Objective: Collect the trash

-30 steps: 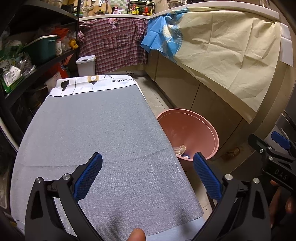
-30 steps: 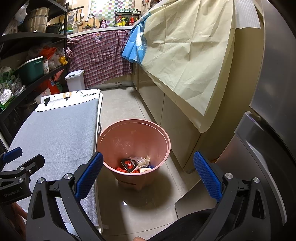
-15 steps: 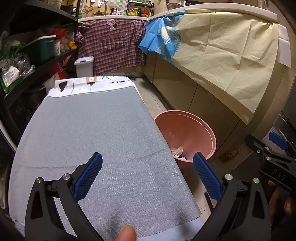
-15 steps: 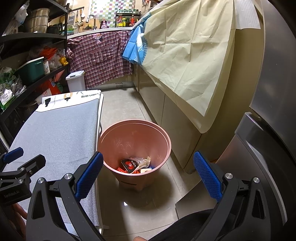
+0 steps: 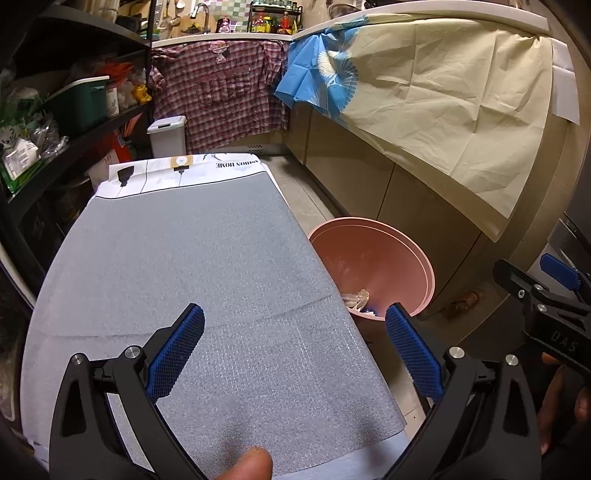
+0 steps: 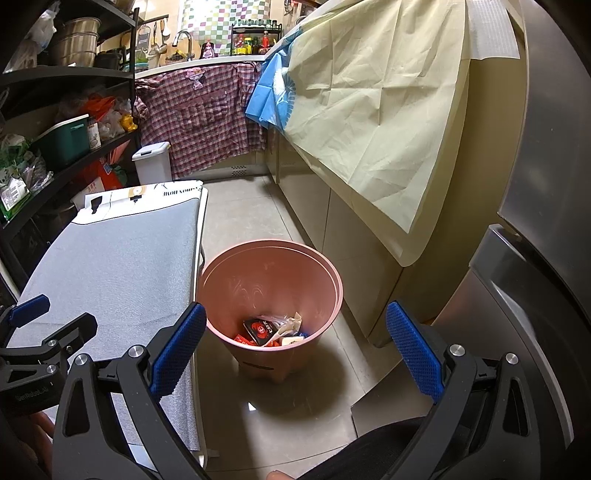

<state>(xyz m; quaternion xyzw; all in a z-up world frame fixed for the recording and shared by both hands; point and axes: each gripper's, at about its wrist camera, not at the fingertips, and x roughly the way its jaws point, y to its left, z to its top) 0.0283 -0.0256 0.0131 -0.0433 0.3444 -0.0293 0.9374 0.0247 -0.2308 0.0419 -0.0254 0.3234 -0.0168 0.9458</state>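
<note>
Left tongs drifted back from board cover lettered "HOME"

left wrist: above table | right wrist: above bin | shared: both

Tiled floor, beige cabinets, dark shelving, checked wall tiles

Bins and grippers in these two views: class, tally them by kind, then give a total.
Pink bins: 1
White lidded bins: 1
Grippers, jaws open and empty: 2, left gripper and right gripper
Total: 4
</note>
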